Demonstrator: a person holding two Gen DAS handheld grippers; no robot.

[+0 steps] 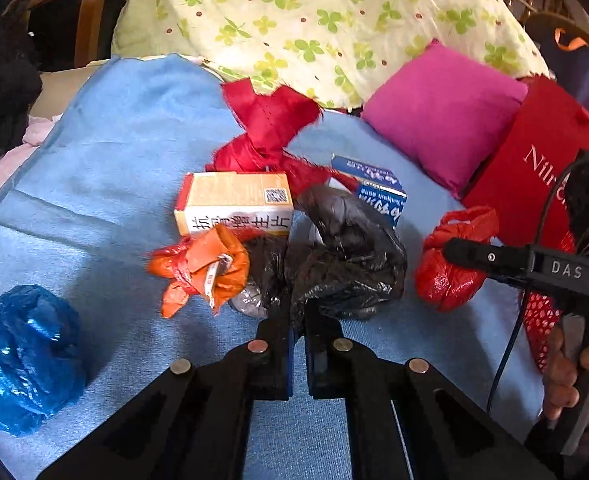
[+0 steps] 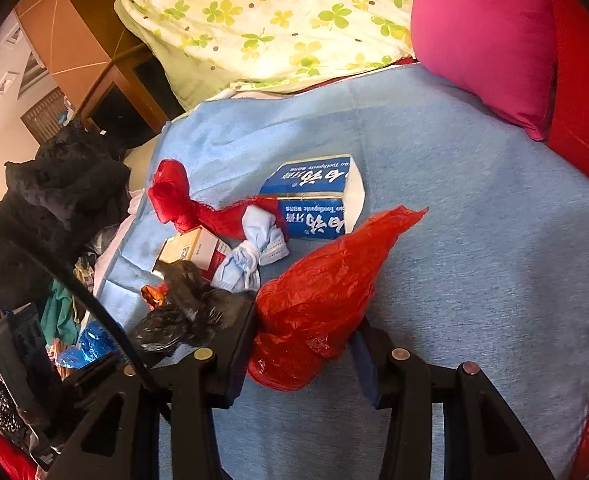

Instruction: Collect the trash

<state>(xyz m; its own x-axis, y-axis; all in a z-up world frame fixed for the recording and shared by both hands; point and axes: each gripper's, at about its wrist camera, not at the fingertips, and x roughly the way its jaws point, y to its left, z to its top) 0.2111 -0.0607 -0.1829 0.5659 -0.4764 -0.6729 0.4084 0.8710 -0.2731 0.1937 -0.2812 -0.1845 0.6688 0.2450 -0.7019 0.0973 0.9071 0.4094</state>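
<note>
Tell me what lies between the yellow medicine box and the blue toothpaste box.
In the right wrist view, a knotted pale blue face mask and a red fabric strip lie between them.

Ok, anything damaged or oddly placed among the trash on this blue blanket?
The blue toothpaste carton is torn open and flattened. A frayed red ribbon strip trails over it, and a knotted pale blue face mask lies beside it. Nothing spilled.

Crumpled black bag and red bag — both pinched above the blue cloth.
</note>
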